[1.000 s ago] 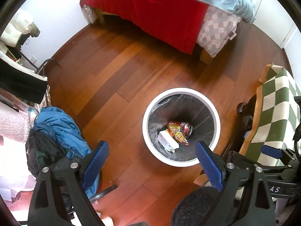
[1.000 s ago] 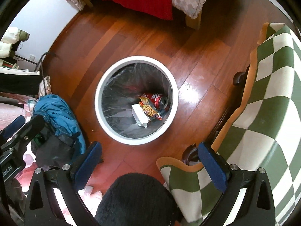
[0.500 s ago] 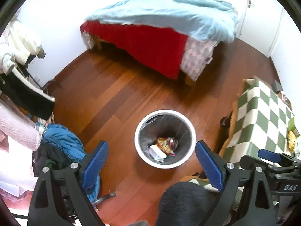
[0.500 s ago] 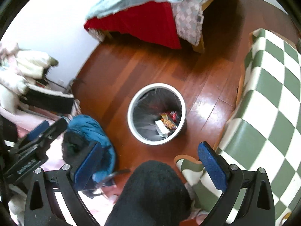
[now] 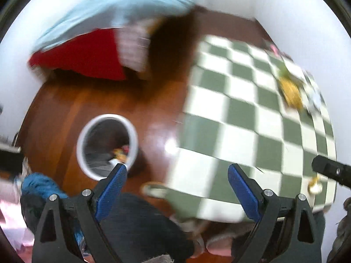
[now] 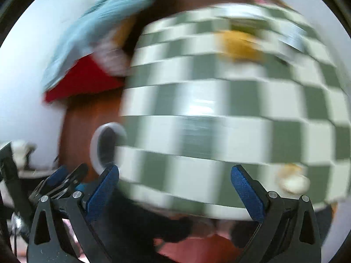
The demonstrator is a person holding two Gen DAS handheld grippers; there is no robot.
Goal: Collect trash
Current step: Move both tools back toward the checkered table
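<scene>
Right, trash: a yellow wrapper point(image 5: 290, 93) lies on the far part of the green-and-white checked bench point(image 5: 241, 118), blurred; a pale crumpled bit point(image 6: 292, 180) sits near the bench's close edge, just ahead of the right tool's right finger; what it is, cannot tell; the white-rimmed bin point(image 5: 107, 145) stands on the wooden floor point(image 5: 65, 114) left of the bench, apart from it, with a few coloured scraps low inside; in the right wrist view the bench edge hides half of the bin; left tool point(image 5: 176, 187) spread wide, blue pads bare, gripping nothing, over the floor and bench corner; right tool point(image 6: 175, 192) also spread wide and empty, over the bench's near edge; bed with red cover point(image 5: 83, 54) and light blue quilt point(image 5: 114, 11) at the far wall; blue cloth heap point(image 5: 39, 185) at lower left; both views heavily motion-blurred.
</scene>
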